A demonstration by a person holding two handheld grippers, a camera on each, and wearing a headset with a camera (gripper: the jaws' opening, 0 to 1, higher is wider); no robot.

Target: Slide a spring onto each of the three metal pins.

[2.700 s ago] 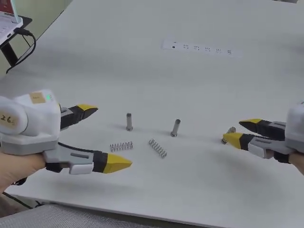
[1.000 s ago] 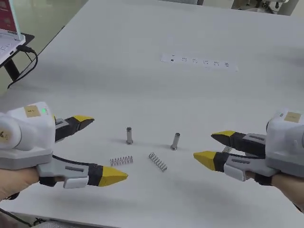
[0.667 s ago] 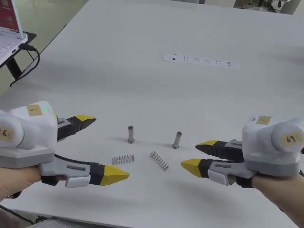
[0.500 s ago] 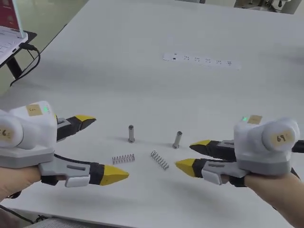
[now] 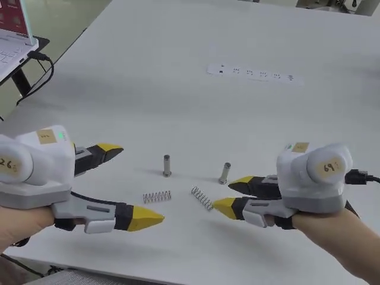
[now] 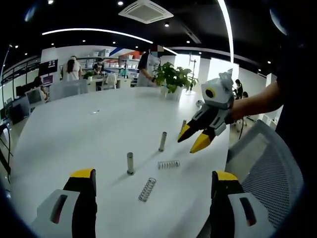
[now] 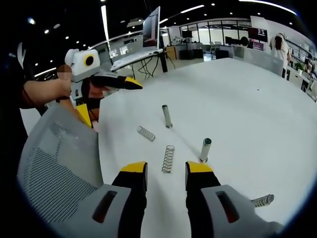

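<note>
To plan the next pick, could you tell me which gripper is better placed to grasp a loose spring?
Probably the right gripper: its open jaws point straight at the nearer spring, just short of it, beside a bare pin. The left gripper is spread wide, a little farther from the other spring.

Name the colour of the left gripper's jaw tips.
Yellow, on the left gripper; clearest in the head view.

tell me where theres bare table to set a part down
The wide bare stretch of white table between the white power strip and the two upright metal pins is free. Crowded between the left gripper and right gripper, where two loose coil springs lie.
</note>
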